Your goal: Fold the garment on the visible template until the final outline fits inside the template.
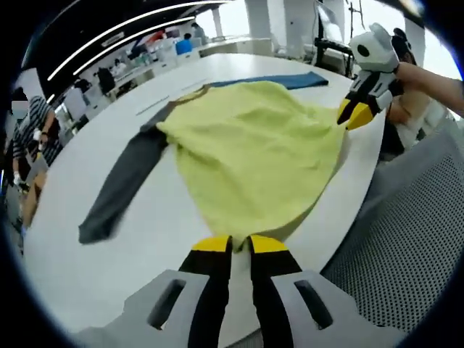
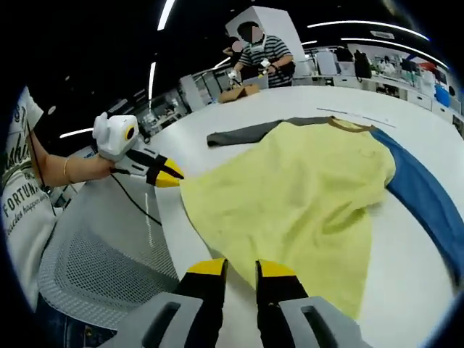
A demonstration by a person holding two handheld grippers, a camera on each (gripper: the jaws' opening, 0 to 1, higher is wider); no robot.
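A garment with a yellow body (image 1: 254,156), a grey sleeve (image 1: 123,185) and a blue sleeve (image 1: 286,80) lies spread on the white table (image 1: 87,254). My left gripper (image 1: 240,245) is shut on the yellow hem at the near table edge. My right gripper (image 1: 354,114) pinches the hem's other corner at the upper right, slightly lifted. In the right gripper view, the right gripper (image 2: 240,269) is shut on the yellow body (image 2: 290,196), and the left gripper (image 2: 171,178) holds the hem corner at the left. The grey sleeve (image 2: 243,133) and blue sleeve (image 2: 428,199) trail outward.
A grey mesh chair (image 1: 406,239) (image 2: 101,254) stands just off the table edge between the grippers. A person in a striped shirt (image 2: 264,51) works at the table's far side beside a cardboard box (image 2: 239,93). Thin lines (image 2: 355,116) mark the table beyond the collar.
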